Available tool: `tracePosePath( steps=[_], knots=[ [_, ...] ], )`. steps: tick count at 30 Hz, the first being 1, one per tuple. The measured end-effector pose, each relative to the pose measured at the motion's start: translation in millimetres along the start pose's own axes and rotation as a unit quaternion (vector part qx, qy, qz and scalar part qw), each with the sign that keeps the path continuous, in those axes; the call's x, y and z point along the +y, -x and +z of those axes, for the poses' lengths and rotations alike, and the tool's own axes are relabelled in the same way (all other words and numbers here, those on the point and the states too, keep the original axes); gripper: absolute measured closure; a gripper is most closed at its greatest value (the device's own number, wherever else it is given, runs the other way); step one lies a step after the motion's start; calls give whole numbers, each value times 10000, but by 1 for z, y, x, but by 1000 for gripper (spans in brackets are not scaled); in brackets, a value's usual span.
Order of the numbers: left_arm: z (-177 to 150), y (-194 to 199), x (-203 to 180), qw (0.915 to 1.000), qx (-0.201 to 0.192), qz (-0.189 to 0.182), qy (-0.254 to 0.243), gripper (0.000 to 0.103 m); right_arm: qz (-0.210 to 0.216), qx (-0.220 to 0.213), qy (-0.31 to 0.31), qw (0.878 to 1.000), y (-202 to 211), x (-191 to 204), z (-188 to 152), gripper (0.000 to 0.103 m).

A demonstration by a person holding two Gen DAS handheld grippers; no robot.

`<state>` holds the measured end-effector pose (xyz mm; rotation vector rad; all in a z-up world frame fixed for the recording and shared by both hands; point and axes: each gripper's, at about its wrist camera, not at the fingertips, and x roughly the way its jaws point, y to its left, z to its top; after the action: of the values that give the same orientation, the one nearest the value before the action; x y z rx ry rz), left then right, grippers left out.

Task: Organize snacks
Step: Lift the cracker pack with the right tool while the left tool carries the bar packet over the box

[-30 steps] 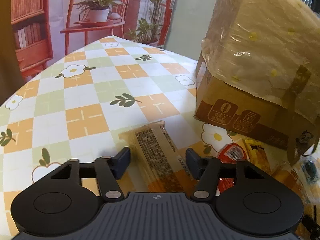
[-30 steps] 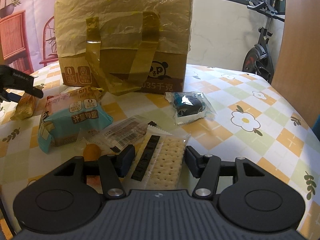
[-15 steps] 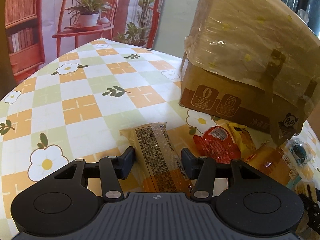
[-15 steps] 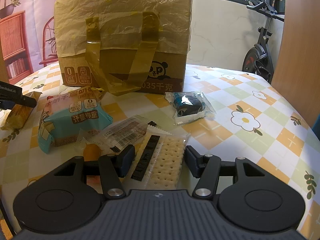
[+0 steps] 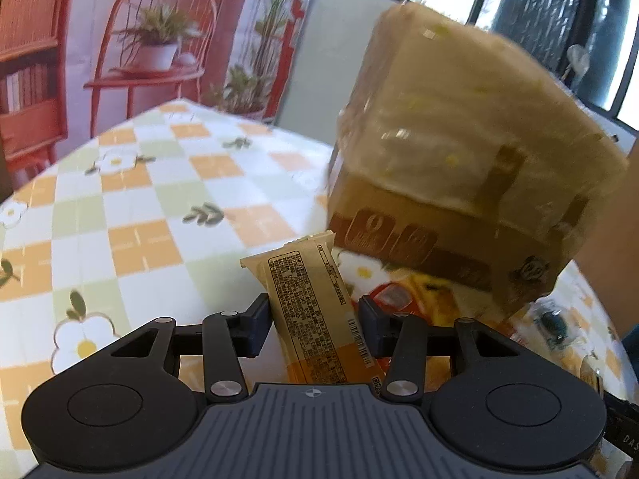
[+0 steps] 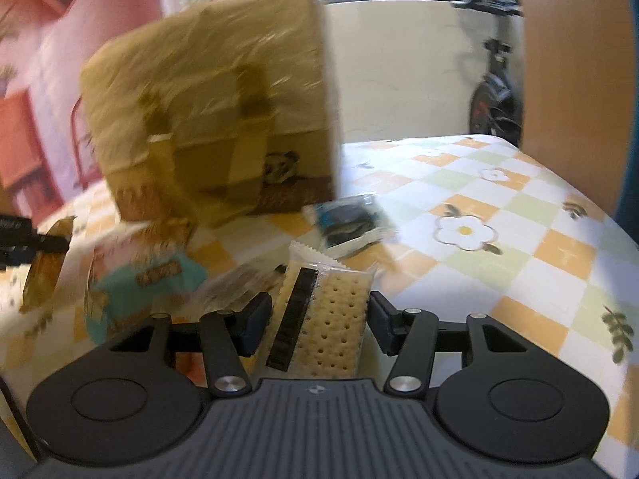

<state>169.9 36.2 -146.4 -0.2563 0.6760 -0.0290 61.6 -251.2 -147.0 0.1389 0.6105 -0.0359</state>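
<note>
Left wrist view: left gripper (image 5: 313,325) clamped on a tan snack bar (image 5: 311,315), raised clear of the checked tablecloth (image 5: 131,207); taped cardboard box (image 5: 459,183) beyond, a red packet (image 5: 389,297) at its foot. Right wrist view: right gripper (image 6: 319,323) pinching a cracker pack (image 6: 323,319), lifted off the cloth; alone here, a teal snack bag (image 6: 135,291), a dark wrapped sweet (image 6: 347,219), an exercise bike (image 6: 495,92), and the other gripper with its bar at the left edge.
</note>
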Motion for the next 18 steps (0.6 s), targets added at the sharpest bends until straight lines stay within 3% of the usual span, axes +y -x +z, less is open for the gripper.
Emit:
tracePosePath(
  steps=[3,11,18],
  knots=[
    [4,7,-5,9998,-164,-57,-101,54,-10,-37,-137,9999,7,-2,3,49],
    [24,26,-16,9968,-597,-310,-443,54,200,-369,203,9989,17,17,31,49],
    [75,48,-40,9858,-1221,-774,-858,54,488,-993,436,9929,24,30,89,49]
  ],
)
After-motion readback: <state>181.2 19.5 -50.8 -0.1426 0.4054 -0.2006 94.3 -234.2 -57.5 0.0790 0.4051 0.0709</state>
